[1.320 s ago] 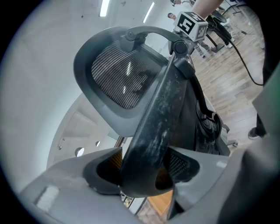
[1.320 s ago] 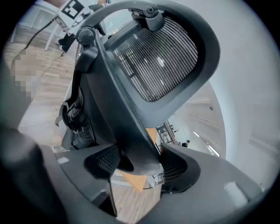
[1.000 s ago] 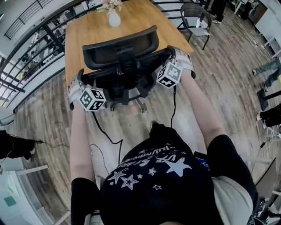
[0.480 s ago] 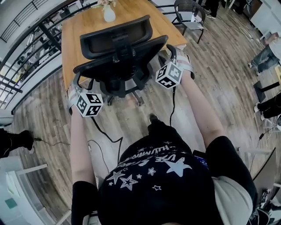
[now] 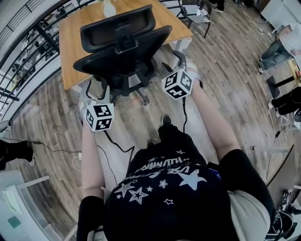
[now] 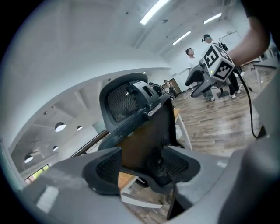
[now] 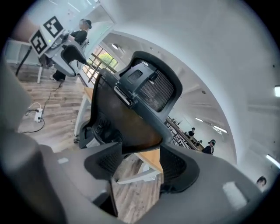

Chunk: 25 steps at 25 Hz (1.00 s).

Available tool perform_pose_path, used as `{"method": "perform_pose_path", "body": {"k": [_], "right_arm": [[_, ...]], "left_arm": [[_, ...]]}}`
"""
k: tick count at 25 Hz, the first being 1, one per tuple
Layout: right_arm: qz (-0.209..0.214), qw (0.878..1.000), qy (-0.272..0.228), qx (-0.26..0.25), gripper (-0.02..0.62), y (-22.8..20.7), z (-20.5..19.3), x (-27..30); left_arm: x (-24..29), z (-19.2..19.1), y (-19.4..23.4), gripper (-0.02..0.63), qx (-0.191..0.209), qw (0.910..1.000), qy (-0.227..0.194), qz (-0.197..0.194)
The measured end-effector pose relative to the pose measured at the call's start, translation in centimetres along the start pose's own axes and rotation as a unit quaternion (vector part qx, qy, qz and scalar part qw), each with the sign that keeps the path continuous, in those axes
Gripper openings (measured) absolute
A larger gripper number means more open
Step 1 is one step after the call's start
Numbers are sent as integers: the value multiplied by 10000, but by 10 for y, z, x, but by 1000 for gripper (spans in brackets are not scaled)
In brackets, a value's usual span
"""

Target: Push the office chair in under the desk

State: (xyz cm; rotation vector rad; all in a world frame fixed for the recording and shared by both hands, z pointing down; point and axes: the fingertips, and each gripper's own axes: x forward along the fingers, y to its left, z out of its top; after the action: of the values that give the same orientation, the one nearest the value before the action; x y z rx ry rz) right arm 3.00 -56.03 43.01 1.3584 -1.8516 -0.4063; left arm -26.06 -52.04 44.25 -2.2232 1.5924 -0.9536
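Close by desk [image 5: 68, 51] edge, office chair [image 5: 123, 52], floor [image 5: 133, 118] behind

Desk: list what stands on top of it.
A white vase stands near the desk's far edge. The chair covers the middle of the top, so anything there is hidden.

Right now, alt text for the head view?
From above, a person stands behind a black office chair at the near edge of a wooden desk, backrest toward them. The left claw and right claw reach toward the chair's two sides, over wood flooring.
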Motion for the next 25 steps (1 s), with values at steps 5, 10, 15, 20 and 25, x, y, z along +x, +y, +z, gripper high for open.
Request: {"method": "perform_pose_path", "body": {"k": [5,10,15,20,25], "right_arm": [[168,9992,-30,364,276,13,-10,-16],[566,9928,31,1053,221,24,-32,-28],[606,9890,-170,1341,191,28,-44,-51],[717,9850,-413,1512,161,35,-53,-88],[743,9811,-607,1679,117,43,-65,-129]], "left_arm": [[-11,-4,-36,316,-443,9984,66,-338],[-26,0,-69,316,-628,9972,176,-364],[-49,-5,-104,316,-871,9949,347,-365],[-79,-2,-134,314,-1197,9917,323,-327],[-113,10,-159,268,-1405,9893,246,-322]]}}
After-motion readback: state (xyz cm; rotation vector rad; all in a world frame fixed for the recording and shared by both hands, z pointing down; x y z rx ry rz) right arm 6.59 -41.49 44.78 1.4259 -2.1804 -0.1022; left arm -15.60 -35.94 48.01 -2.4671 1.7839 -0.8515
